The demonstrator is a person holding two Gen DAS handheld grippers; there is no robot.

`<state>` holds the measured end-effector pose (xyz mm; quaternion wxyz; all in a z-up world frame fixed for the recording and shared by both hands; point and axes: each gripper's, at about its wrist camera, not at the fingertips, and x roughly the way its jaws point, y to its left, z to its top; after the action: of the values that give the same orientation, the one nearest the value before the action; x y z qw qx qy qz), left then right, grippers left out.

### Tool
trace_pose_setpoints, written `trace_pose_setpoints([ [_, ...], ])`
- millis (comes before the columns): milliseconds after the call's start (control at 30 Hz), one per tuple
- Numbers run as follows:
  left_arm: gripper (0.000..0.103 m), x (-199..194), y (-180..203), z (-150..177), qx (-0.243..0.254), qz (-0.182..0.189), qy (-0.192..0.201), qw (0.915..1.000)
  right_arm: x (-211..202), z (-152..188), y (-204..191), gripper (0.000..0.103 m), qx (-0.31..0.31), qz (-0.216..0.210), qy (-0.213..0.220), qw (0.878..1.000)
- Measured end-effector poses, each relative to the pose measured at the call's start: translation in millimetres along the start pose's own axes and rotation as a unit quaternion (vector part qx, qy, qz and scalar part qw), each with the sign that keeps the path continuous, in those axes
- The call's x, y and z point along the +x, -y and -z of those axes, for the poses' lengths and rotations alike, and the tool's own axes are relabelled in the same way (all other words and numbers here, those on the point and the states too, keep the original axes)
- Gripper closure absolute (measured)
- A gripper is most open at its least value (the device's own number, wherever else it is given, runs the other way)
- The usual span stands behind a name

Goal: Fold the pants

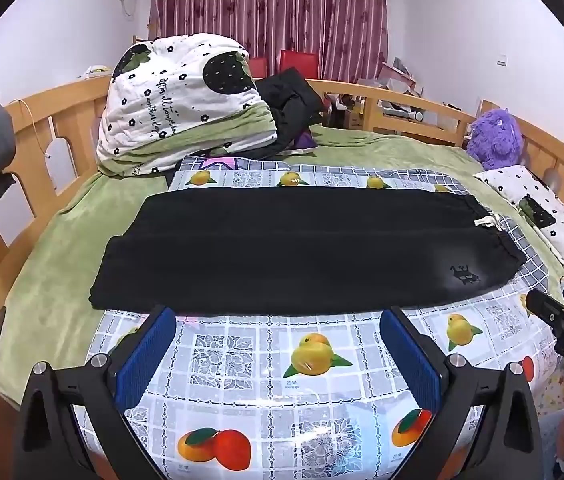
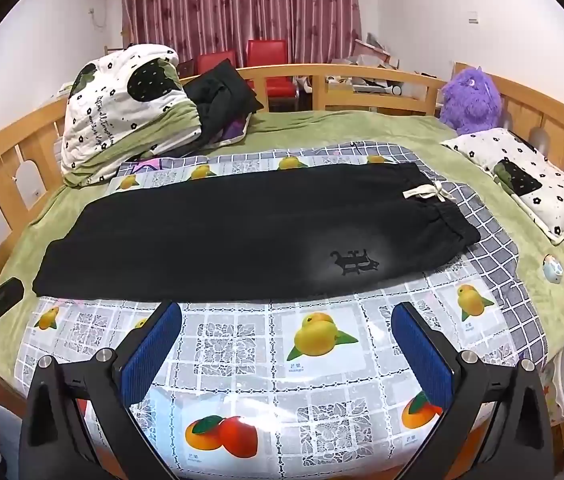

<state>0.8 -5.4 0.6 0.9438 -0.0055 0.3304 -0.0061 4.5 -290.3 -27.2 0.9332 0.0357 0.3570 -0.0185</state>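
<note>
Across a wooden-railed bed [image 2: 361,74] under a green blanket [image 2: 321,128], a glossy fruit-print plastic sheet [image 2: 242,360] spread flat, with a grey checked cloth [image 2: 493,248] showing past its right edge. On top of sheet, lying crosswise: black pants [image 2: 222,232], folded lengthwise into one long dark band, legs stacked. Waistband at right end, gathered elastic, cream drawstring [image 2: 425,192] tied in a bow near the upper corner. Hem end at left, running off the sheet onto the blanket. Small dark cat-shaped mark [image 2: 355,262] stitched near the waist on the near side. Fabric matte, mostly smooth, faint lengthwise creases. Behind, at upper left: bundled white quilt with black flower print [image 2: 122,112], a dark heap of clothing [image 2: 222,92] beside it. Purple plush toy [image 2: 469,100] against the far right rail; matching flower-print pillow [image 2: 529,180] just below it. Red chairs [image 2: 266,60] and striped maroon curtains [image 2: 242,4] beyond the bed. Left gripper [image 1: 278,354] low over the sheet, near edge of pants just ahead, blue pads spread wide, nothing between them. Right gripper [image 2: 285,350] likewise spread wide and empty, short of the pants, aimed toward the waist half. Each claw visible at the margin of the other's view, apart from the cloth.
</note>
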Motion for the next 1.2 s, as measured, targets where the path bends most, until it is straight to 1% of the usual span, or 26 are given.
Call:
trace_pose_setpoints([
  [1200, 0.0, -0.4, -0.6, 0.4, -0.002, 0.0, -0.002, 1.0, -0.5, 0.4, -3.1, 0.0, -0.007, -0.001, 0.0, 1.0],
])
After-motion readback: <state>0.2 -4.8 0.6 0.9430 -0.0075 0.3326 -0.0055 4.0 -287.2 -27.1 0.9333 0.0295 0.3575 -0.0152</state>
